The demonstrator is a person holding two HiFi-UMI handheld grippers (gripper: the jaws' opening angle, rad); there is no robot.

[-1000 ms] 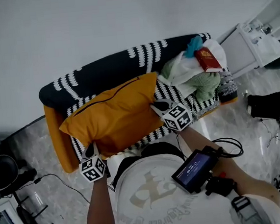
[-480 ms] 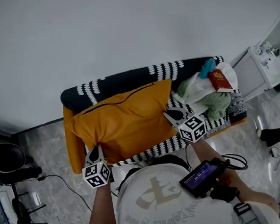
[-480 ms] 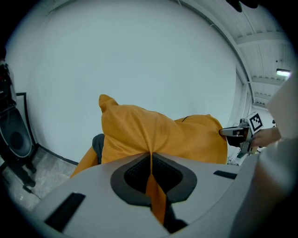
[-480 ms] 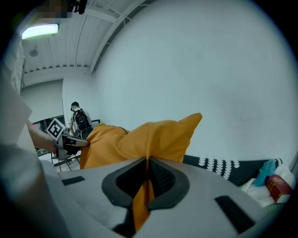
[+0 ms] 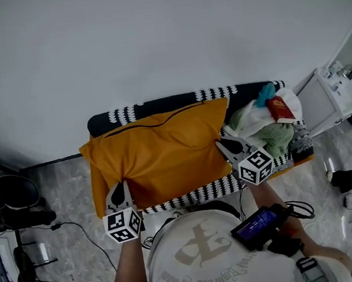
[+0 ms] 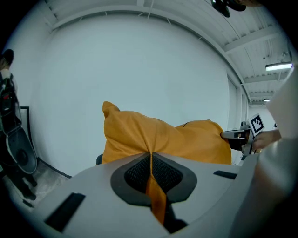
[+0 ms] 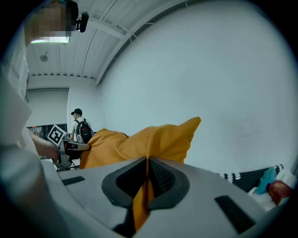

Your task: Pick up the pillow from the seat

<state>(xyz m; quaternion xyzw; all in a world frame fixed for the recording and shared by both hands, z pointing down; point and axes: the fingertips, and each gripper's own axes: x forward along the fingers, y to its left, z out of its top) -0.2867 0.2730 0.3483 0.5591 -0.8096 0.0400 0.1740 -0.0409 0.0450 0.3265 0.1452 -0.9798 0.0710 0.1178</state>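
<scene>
Overhead plus two closeups of pillow (image 5: pixel 158 148)

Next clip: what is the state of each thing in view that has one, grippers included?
pillow: pinched at two edges, fabric bunched at each grip
left gripper: jaws shut on the pillow's left edge
right gripper: jaws shut on the pillow's right edge
seat: largely covered by the pillow
clothes: crumpled heap at the seat's right end
red book: closed, lying on the clothes
screen: lit

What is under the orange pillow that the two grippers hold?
A black-and-white patterned seat cover shows in front of the orange pillow and behind it. The pillow hides the rest of the cover, so whether anything lies there cannot be seen.
</scene>
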